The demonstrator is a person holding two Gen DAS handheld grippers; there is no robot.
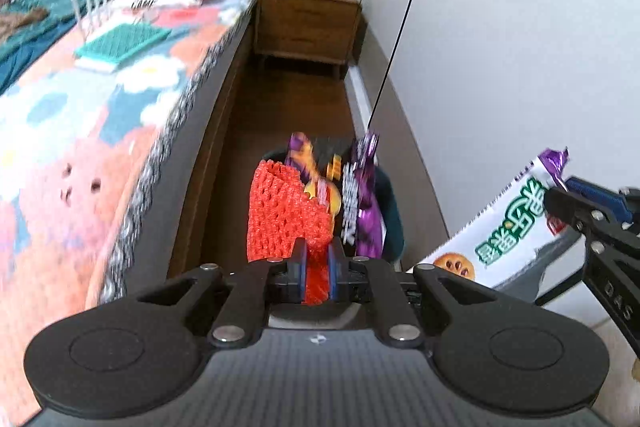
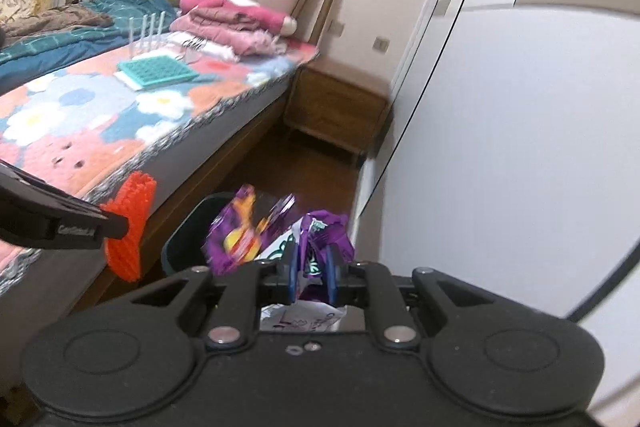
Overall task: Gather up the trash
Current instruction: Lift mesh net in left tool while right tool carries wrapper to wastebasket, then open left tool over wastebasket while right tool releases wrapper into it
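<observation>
Both grippers, the left gripper (image 1: 318, 267) and the right gripper (image 2: 313, 277), are matte black with blue-padded jaws, silver screws, angular linkage bars and round raised discs.

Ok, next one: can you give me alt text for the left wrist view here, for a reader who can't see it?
The left gripper is shut on a red foam net sleeve, held above a dark bin with purple snack wrappers sticking out. At right, the right gripper holds a white and green biscuit wrapper. A bed with a floral cover runs along the left.
</observation>
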